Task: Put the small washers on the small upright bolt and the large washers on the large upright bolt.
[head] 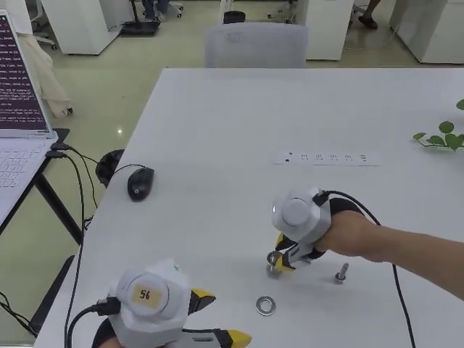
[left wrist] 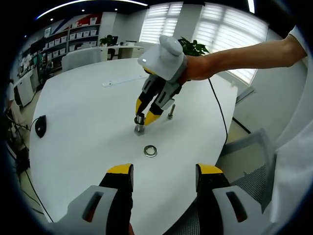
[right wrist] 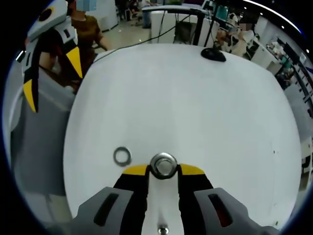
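The left hand-held gripper (left wrist: 165,172) hung low over the near edge of the tabletop (head: 217,123). It was pointed out across the tabletop with its 2 yellow-tipped jaws spread wide and nothing between them. Just ahead of that gap, 1 loose washer (head: 259,306) lay flat on bare white surface, apart from everything else.

Beyond it, a forearm reached in from the right. Its hand (head: 348,232) was wrapped around the right hand-held gripper (left wrist: 145,116), which was tilted steeply down at the tabletop. That gripper's jaws stood narrow, pinching a large washer (right wrist: 164,156) by its rim. The washer sat level at the top of the large upright bolt (left wrist: 140,129), directly between the tips. The small upright bolt (head: 341,274) stood close by on the right, under the wrist and clear of the jaws.

Around the 2 bolts the surface was open on every side, with the near edge the closest limit.

Farther out, a mouse (head: 140,183) rested near the left edge and a power strip (head: 326,157) lay mid-tabletop. Plant leaves (head: 442,136) showed at the right edge, and a chair (head: 255,45) stood at the far end.
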Motion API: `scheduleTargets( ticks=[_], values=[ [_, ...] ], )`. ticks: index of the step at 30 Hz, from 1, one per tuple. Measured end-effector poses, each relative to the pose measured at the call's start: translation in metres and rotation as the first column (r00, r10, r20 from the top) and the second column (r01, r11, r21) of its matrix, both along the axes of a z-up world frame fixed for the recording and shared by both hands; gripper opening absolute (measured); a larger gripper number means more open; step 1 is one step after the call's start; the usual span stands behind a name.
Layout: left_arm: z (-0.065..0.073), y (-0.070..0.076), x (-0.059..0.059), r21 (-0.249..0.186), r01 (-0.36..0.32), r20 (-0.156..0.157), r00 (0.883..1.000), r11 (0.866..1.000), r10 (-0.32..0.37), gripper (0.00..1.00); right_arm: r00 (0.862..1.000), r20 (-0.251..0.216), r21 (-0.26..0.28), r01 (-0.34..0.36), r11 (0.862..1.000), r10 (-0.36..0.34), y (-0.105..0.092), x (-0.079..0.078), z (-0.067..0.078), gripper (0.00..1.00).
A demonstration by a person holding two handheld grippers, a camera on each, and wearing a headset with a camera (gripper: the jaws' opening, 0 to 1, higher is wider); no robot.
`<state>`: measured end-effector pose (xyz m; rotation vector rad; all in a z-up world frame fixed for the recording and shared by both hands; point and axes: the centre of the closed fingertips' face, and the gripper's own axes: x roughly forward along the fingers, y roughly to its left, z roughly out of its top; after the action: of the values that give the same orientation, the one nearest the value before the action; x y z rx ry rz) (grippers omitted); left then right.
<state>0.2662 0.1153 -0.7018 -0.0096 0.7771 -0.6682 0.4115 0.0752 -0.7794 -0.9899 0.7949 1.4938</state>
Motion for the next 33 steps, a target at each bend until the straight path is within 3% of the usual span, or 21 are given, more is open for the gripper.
scheduleTargets(
  ticks=[8,19,26,33],
  values=[
    [0.0,0.001,0.0,0.0,-0.003,-0.001,1.0,1.0,0.003,0.5,0.999,-0.015,-0.026,0.036,0.999,-0.036,-0.001,0.002,-0.019,0.23],
    [0.001,-0.002,0.002,0.0,0.007,0.001,1.0,1.0,-0.007,0.5,0.998,0.011,-0.03,0.062,0.998,-0.061,-0.004,0.001,-0.033,0.24],
    [0.003,0.002,0.002,0.003,0.002,0.002,1.0,1.0,-0.002,0.5,0.995,0.0,-0.01,0.101,0.995,-0.101,-0.01,0.003,-0.026,0.24],
    [0.003,0.007,0.003,0.005,-0.011,0.006,1.0,1.0,0.011,0.5,0.991,0.019,0.037,0.132,0.991,-0.132,-0.02,0.008,-0.005,0.27]
  ],
)
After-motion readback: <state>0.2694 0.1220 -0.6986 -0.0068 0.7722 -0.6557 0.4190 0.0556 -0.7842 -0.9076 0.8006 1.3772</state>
